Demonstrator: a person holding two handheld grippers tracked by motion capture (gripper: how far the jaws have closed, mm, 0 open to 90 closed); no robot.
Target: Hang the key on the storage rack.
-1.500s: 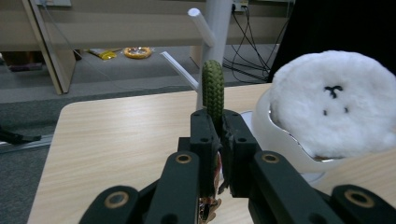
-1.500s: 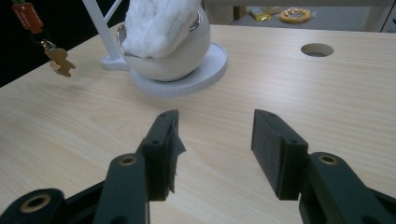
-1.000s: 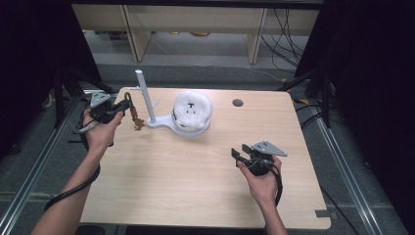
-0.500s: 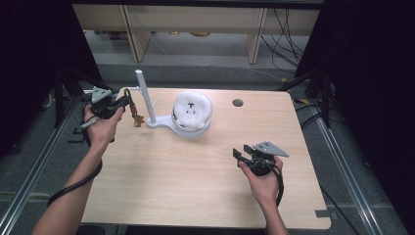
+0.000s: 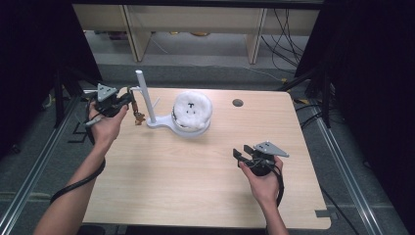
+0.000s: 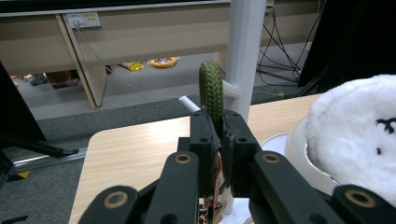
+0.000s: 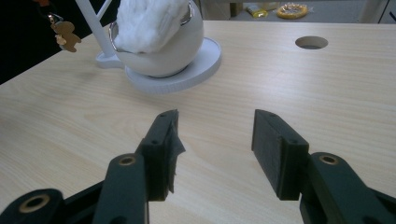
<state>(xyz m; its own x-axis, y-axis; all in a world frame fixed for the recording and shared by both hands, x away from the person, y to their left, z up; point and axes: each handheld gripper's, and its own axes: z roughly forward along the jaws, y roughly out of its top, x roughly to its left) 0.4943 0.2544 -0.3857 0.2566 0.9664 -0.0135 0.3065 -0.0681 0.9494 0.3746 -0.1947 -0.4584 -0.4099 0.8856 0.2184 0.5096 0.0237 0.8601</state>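
Note:
My left gripper (image 5: 128, 99) is shut on a green braided cord (image 6: 211, 91), whose loop sticks up above the closed jaws in the left gripper view. A small brown charm (image 5: 139, 117) hangs below the cord, just left of a white stand's post (image 5: 143, 95). The post (image 6: 244, 51) rises right behind the loop, with a short white peg at its side. A fluffy white toy (image 5: 192, 110) sits in a white bowl on the stand's base. My right gripper (image 5: 238, 157) hovers low over the front right of the table, open with nothing between its jaws (image 7: 215, 135).
A round cable hole (image 5: 238, 103) lies in the wooden table (image 5: 161, 186) right of the bowl (image 7: 163, 51). Behind the table stand wooden shelf legs and loose cables on the floor. Black frames flank both sides.
My left gripper has shifted a little up and back with the cord and charm, staying beside the post. The right gripper has not moved.

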